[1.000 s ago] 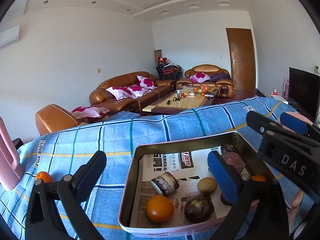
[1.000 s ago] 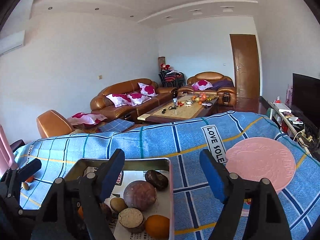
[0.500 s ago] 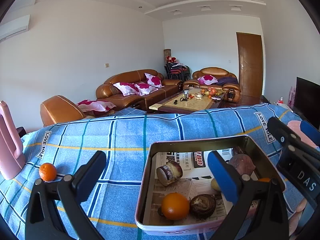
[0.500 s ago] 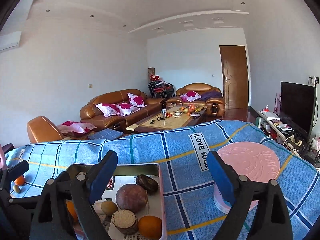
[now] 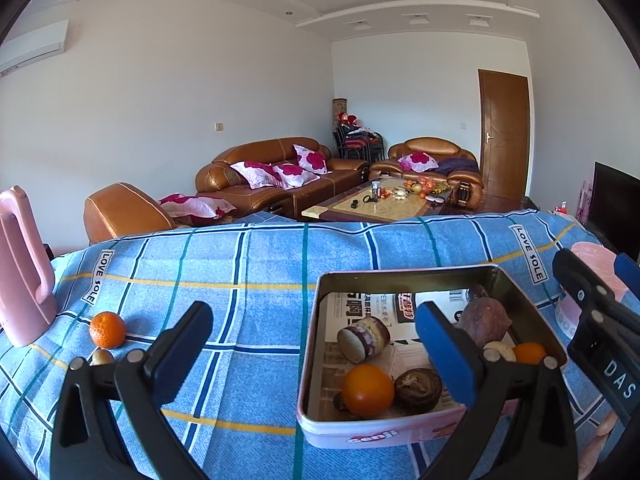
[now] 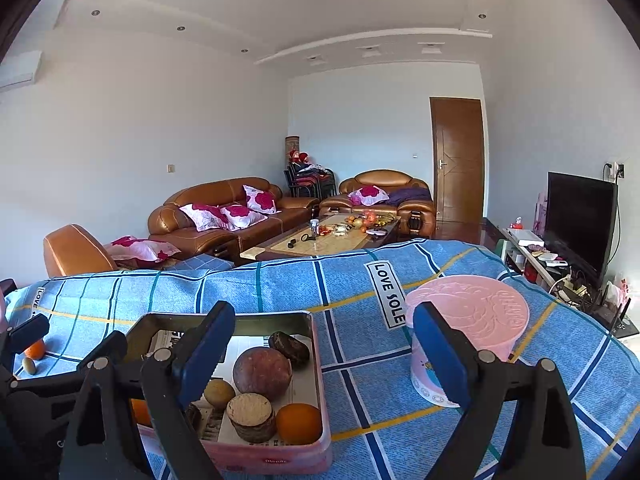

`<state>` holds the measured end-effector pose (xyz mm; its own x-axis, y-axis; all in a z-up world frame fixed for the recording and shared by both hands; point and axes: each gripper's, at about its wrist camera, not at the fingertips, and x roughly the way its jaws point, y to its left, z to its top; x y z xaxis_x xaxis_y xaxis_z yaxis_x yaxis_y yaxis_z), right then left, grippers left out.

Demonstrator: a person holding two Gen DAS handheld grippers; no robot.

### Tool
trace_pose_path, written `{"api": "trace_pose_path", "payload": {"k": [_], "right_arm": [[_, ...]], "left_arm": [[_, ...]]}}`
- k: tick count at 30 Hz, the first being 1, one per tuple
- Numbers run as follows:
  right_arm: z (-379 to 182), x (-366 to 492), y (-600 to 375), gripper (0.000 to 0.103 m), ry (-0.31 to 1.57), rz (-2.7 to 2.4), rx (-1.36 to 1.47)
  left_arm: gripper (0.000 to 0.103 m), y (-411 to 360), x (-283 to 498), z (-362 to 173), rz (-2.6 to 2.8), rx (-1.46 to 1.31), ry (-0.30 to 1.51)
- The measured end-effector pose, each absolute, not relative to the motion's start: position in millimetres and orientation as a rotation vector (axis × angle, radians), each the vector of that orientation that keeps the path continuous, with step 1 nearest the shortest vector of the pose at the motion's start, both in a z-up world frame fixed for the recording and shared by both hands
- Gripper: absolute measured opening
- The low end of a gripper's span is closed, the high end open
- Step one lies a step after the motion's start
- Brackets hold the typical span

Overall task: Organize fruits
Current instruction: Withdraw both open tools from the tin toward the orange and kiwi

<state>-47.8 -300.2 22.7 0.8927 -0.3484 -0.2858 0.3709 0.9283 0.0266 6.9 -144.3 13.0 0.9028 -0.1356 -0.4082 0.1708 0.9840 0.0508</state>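
Observation:
A pink-sided tin (image 5: 400, 276) lined with newspaper sits on the blue checked cloth. In it lie an orange (image 5: 368, 390), a dark brown fruit (image 5: 418, 385), a cut purple piece (image 5: 363, 339) and a round purple-brown fruit (image 6: 262, 372). A loose orange (image 5: 107, 329) and a small yellowish fruit (image 5: 100, 357) lie on the cloth at the left. My left gripper (image 5: 316, 344) is open over the tin's left edge, holding nothing. My right gripper (image 6: 324, 350) is open above the tin's right side, between the tin (image 6: 316, 344) and a pink lidded tub (image 6: 468, 320).
A pink jug (image 5: 20, 268) stands at the cloth's far left. The right gripper's fingers (image 5: 592, 300) reach in at the right of the left wrist view. Beyond the table's far edge are brown sofas, a coffee table and a television.
The left gripper has swung left, so the tin sits further right and the loose orange shows fully. The right gripper's jaws have widened and it has shifted right, nearer the pink tub.

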Motion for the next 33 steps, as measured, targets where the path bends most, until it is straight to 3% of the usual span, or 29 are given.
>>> {"api": "trace_pose_path", "payload": {"k": [23,33], "right_arm": [[23.3,-78.0,-285.0,0.092,0.292,-0.416,0.109],[17.4,-77.5,-275.1,0.092,0.358,-0.392,0.212]], "left_arm": [[0.103,-136.2,-38.8,17.3,-0.225,0.155,0.364],[0.103,-107.3,-30.3,10.9,-0.218,0.229,0.431]]}}
